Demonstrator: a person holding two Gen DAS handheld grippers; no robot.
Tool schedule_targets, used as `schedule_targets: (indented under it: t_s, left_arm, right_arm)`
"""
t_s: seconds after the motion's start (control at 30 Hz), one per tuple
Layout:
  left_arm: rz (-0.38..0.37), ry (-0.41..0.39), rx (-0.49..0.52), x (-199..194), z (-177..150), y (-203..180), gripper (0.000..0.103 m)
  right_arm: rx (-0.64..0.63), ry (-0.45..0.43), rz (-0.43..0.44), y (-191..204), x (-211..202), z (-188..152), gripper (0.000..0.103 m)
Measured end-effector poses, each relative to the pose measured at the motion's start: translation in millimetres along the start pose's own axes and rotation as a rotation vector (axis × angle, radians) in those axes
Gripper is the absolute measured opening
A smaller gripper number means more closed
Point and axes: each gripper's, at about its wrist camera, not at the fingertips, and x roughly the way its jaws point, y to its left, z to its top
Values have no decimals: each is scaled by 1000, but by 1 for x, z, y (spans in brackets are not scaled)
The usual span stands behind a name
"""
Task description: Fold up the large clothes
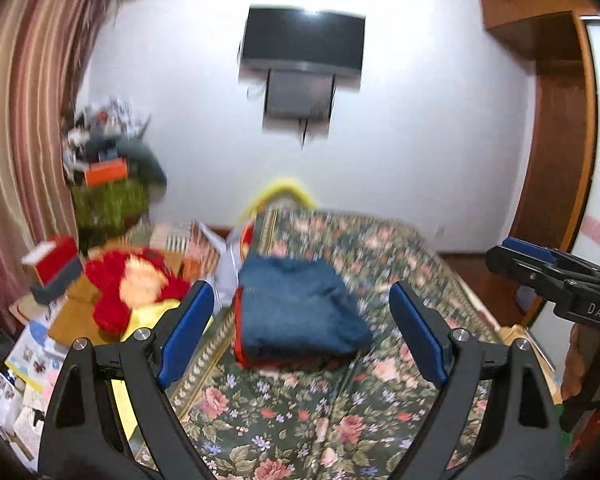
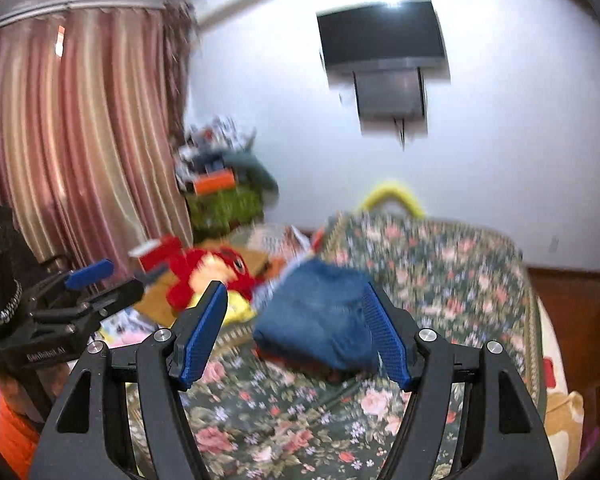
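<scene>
We see the folded blue garment [image 1: 300,308] on the bed [image 1: 360,412], toward its left edge, roughly mid-length. It looks like denim, folded into a compact rectangular bundle, top surface slightly rumpled. A red-orange layer [image 1: 244,354] shows under its near and left edges; we cannot tell whether that's a second garment or a lining. Frames are motion-blurred, so finer detail is lost.

Bedspread is dark green with pink flowers. Near the far end of the bed we see a yellow curved piece [image 1: 284,190], blurred.

Left gripper [image 1: 300,332] is released, blue pads wide apart, hovering above the bed on the near side of the bundle, holding nothing. Right gripper [image 2: 300,328] is likewise spread wide and empty, also near side of the bundle; its right pad overlaps the denim in view, contact unclear.

Left of the bed: red plush toy [image 1: 136,280] on clutter, red box [image 1: 56,260] beyond it, striped curtain [image 1: 24,120] further left. On the far wall, a dark TV [image 1: 302,42]. Wooden wardrobe [image 1: 556,120] at right.
</scene>
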Motion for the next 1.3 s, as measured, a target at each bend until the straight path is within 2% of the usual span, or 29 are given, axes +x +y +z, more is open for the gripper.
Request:
schedule_targets:
  t_s: [0.2,0.3,0.43,0.5,0.53,0.7,1.3]
  left_arm:
    - [18,-170,11,-66,-1,-20,90]
    - [23,-215,25,-85,-5,-26,90]
    - [36,-230,18,-97,-12,-28,90]
    - [40,-230,6,-99,-15,-27,93]
    - [45,-231,6,-100,-16,-27,94]
    - [76,-237,27,-102,-18,-31,98]
    - [61,-233,66,-99,-25,-42,102]
  right_arm:
    - [-26,-168,-10,27,-51,-6,69]
    - [-36,-219,-32,35,-64,-10,76]
    - [-32,-267,-67,39,-70,-15,86]
    - [-24,-275,-80,37,-70,-17,100]
    - [-20,-278,-91,37,-69,-17,103]
    - [-23,-272,-119,40,-72,-18,103]
    - [-1,-243,-128,33,-77,-28,103]
